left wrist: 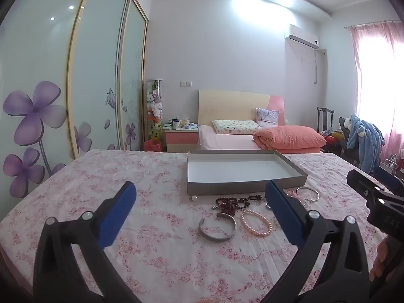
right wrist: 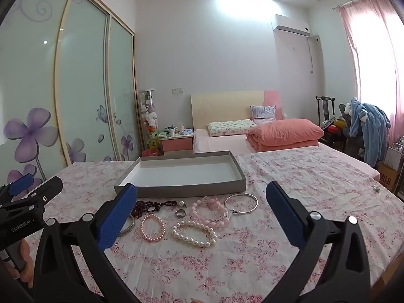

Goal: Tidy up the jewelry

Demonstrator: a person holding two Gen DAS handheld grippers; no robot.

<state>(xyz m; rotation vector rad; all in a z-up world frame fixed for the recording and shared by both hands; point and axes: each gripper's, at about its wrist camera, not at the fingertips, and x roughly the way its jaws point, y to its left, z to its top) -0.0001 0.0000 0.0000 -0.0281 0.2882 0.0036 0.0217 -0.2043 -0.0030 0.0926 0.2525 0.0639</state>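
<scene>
Tray: one grey tray (right wrist: 181, 192) is seen beyond both claws, nothing inside.
Jewelry: three bead bracelets (right wrist: 152, 228), two bangles (right wrist: 241, 203), one ring (right wrist: 180, 212) are spread just ahead.
Left gripper (left wrist: 199, 210): spread wide, nothing held.
Right gripper (right wrist: 200, 210): likewise.

Both the left gripper (left wrist: 200, 207) and the right gripper (right wrist: 201, 208) are held side by side, jaws spread wide, tilted slightly downward, nothing gripped.
</scene>
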